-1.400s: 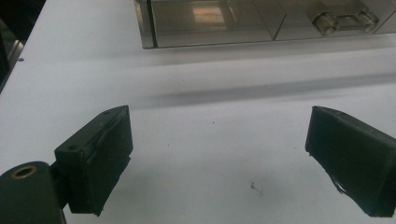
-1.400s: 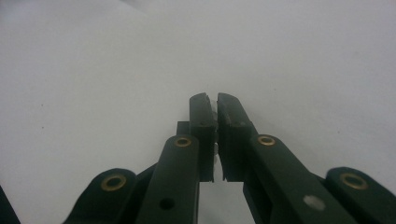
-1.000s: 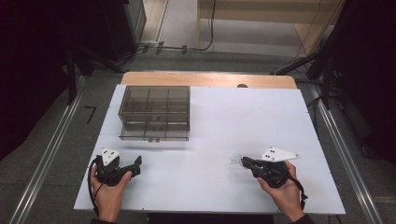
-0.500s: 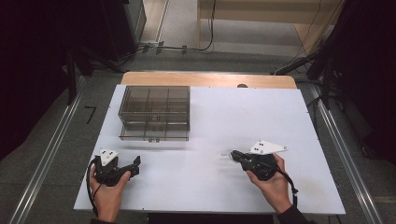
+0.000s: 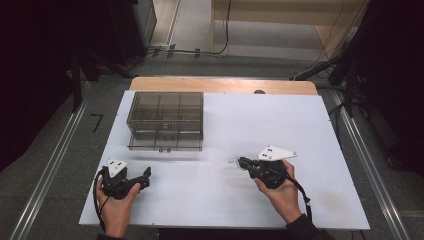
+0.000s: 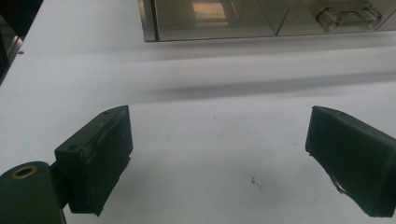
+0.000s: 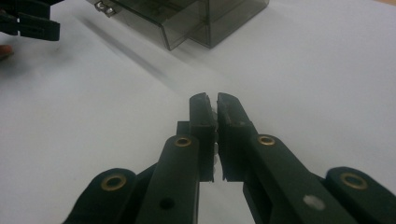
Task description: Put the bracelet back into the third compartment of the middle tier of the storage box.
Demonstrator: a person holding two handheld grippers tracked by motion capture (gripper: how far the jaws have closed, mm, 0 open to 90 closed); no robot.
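Two black handheld grippers over white surface (image 5: 310, 130): left gripper (image 6: 219, 158) jaws spread wide, right gripper (image 7: 212, 116) jaws clenched on small clear plastic piece (image 5: 233, 161), smoky transparent plastic drawer box (image 5: 166, 120) behind

Two black jaws of the right gripper (image 7: 215, 109) rise from the bottom edge, pressed nearly together on a thin, clear sliver between their pads, above a white bench (image 7: 327, 70). Beyond them, a smoky translucent plastic compartment box (image 7: 187, 18) sits at the top. The other black gripper (image 7: 30, 23) shows at upper left.
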